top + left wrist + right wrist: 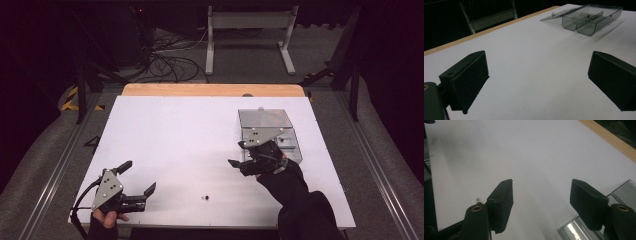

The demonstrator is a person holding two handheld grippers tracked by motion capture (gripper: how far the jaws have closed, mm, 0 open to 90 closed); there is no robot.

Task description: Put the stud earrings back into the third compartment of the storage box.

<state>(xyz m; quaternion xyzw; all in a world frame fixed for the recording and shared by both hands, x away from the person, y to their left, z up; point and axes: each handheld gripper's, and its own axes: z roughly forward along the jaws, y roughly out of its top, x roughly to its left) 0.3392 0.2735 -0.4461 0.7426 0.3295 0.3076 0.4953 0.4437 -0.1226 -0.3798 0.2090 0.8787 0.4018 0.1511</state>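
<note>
High view: two tools on the white surface, left tool near-left, right tool at one clear box, one small dark bit between them. Left gripper view: jaws wide, empty, box far ahead, lid open. Right gripper view: jaws wide, empty, bit beside one jaw.

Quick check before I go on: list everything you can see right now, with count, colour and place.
Table: one, white top with a wooden far edge, centre.
Compartment box: one, clear smoky plastic, lid open toward the far side, right half of table.
Small dark object: one, near edge; too small to identify.
Metal stand: one, pale grey, on the floor beyond the table.
Cables: a tangle, black, floor beyond the table.
Left claw: one, black, open, near-left corner.
Right claw: one, black, open, beside the box.
</note>
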